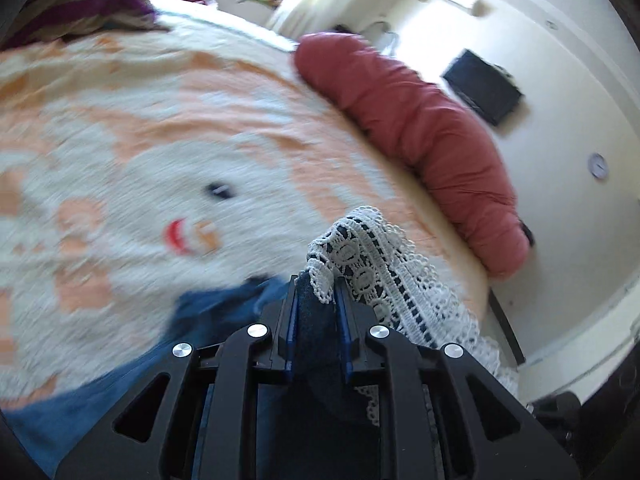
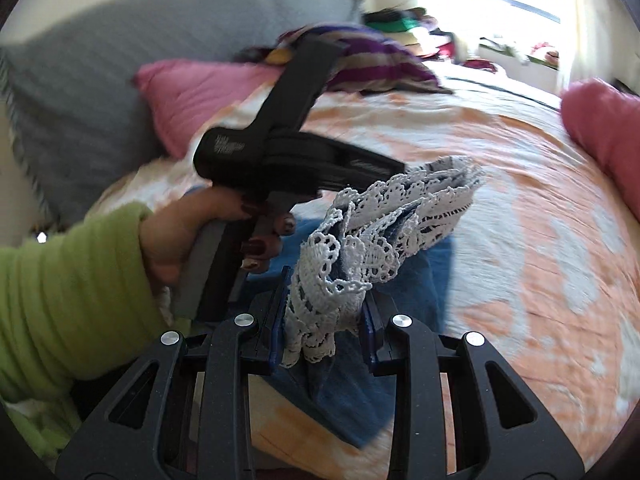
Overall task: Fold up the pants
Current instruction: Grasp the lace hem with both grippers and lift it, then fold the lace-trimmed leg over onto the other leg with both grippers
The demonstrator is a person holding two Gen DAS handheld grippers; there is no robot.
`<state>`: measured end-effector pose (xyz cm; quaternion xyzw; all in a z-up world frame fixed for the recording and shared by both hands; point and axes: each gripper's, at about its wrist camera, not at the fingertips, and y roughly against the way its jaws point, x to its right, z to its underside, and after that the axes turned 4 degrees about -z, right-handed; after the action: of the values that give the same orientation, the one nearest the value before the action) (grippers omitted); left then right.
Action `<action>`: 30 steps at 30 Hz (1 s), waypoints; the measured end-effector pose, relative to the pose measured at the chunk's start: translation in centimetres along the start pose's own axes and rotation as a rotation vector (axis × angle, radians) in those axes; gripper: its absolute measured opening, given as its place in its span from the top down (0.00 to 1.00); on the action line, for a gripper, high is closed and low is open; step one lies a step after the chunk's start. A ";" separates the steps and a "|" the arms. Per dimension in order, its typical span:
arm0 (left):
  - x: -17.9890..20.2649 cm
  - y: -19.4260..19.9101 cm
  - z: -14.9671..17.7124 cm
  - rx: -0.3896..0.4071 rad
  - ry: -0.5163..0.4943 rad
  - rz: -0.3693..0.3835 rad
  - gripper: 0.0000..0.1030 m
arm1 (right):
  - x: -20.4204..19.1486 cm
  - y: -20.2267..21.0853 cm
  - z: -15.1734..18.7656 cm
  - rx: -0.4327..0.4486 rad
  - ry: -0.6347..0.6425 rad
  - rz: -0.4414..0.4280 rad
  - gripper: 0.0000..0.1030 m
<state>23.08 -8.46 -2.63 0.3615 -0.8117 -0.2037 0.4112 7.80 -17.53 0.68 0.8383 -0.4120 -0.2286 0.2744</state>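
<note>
Pants [image 2: 344, 380] hang above the bed [image 2: 520, 200], lace hem [image 2: 360, 240] pinched in both left gripper [image 1: 316, 292] and right gripper [image 2: 326, 304], so we judge mid-fold: next we carry the hem over and lay it flat.

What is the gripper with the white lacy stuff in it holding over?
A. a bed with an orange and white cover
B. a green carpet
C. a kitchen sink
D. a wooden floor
A. Both the right gripper and the left gripper are shut on the blue pants by their white lace hem, and under them spreads the orange and white bed cover.
</note>
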 end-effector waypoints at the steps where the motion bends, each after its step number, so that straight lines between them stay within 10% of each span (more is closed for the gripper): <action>1: -1.0 0.3 0.2 -0.004 0.027 -0.010 0.84 | -0.7 -1.0 0.0 -0.019 0.018 -0.008 0.78; 14: -11.5 9.3 3.4 0.112 0.282 -0.079 0.72 | -5.9 -6.2 1.6 -0.155 0.187 -0.043 0.78; 30: -7.1 12.1 4.2 0.097 0.061 -0.322 0.33 | -5.9 -1.0 2.0 -0.049 0.159 -0.124 0.46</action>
<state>17.39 4.96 -1.12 0.5121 -0.7393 -0.2165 0.3799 3.81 -12.74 -0.52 0.8707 -0.3305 -0.1878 0.3122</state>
